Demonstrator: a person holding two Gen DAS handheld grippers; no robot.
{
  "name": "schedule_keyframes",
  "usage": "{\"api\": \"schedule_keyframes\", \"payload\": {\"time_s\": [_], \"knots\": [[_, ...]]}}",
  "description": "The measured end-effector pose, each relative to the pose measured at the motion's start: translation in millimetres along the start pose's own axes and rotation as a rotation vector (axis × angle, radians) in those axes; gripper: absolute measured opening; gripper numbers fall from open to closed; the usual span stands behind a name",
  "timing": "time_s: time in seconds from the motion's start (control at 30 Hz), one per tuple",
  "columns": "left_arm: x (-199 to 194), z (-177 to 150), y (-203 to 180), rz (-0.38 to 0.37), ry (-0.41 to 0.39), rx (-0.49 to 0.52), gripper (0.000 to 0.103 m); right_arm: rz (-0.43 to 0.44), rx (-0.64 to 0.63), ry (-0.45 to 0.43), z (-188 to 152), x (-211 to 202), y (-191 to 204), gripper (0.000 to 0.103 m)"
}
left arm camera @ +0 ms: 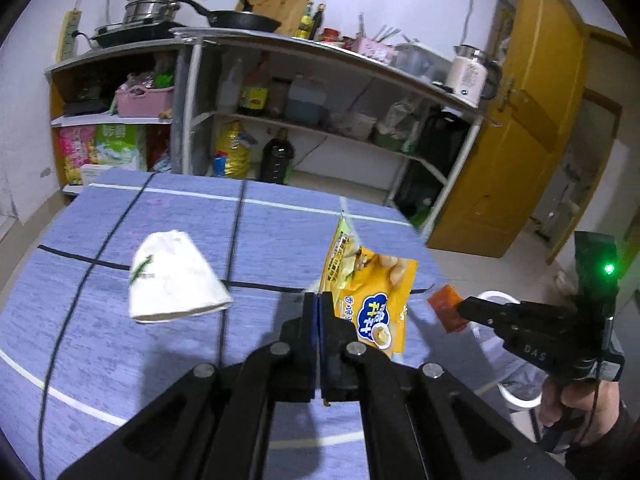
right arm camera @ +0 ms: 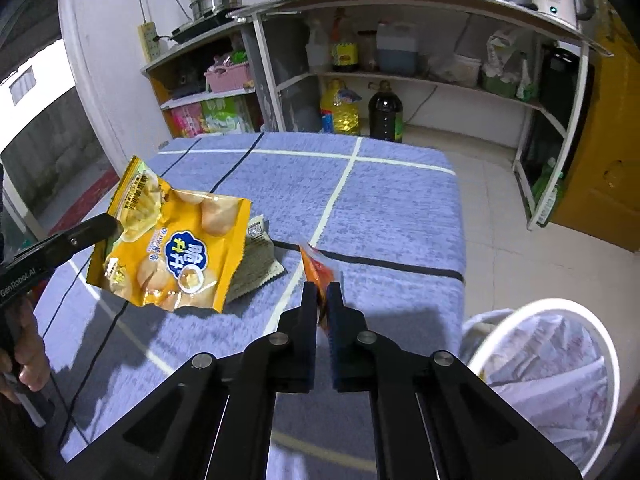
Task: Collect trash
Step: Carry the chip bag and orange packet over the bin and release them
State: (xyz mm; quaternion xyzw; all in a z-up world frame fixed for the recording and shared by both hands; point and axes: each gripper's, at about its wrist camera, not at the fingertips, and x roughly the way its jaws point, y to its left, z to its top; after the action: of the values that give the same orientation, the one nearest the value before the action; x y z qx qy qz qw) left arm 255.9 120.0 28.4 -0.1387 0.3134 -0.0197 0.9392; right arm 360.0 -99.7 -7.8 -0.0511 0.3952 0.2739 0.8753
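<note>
My left gripper (left arm camera: 319, 300) is shut on a yellow chip bag (left arm camera: 370, 288) and holds it above the blue table (left arm camera: 120, 352). The bag shows in the right wrist view (right arm camera: 172, 248) too, pinched at its left edge by the left gripper (right arm camera: 114, 222). My right gripper (right arm camera: 322, 292) is shut on a small orange sachet (right arm camera: 316, 272); the sachet also shows in the left wrist view (left arm camera: 446, 306), held at the tip of the right gripper (left arm camera: 464, 306) beyond the table's right edge. A white paper cup (left arm camera: 174, 278) lies on its side on the table. A grey flat wrapper (right arm camera: 256, 260) lies under the bag.
A white-rimmed bin with a plastic liner (right arm camera: 552, 376) stands on the floor right of the table. Kitchen shelves (left arm camera: 320, 92) with bottles and pots stand behind the table. A yellow door (left arm camera: 532, 112) is at the far right.
</note>
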Motion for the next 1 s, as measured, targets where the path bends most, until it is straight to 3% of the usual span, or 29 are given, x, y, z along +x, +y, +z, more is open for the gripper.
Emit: {"api": "schedule_keyframes", "payload": {"time_s": [0.3, 0.5, 0.7, 1.0], "knots": [[8.9, -9.0, -63.6, -0.108, 0.032, 0.052, 0.000, -0.052, 0.054, -0.046, -28.0, -54.9, -37.9, 0.004], [32.6, -18.3, -114.4, -0.162, 0.083, 0.101, 0.000, -0.109, 0.135, -0.057, -52.6, -83.0, -88.4, 0.004], [60.6, -24.9, -171.8, -0.221, 0.131, 0.139, 0.000, -0.155, 0.212, -0.061, -73.9, -103.3, -135.1, 0.004], [92.3, -47.0, -226.6, -0.270, 0.198, 0.184, 0.001, -0.172, 0.268, -0.053, -95.6, -117.5, -169.1, 0.004]]}}
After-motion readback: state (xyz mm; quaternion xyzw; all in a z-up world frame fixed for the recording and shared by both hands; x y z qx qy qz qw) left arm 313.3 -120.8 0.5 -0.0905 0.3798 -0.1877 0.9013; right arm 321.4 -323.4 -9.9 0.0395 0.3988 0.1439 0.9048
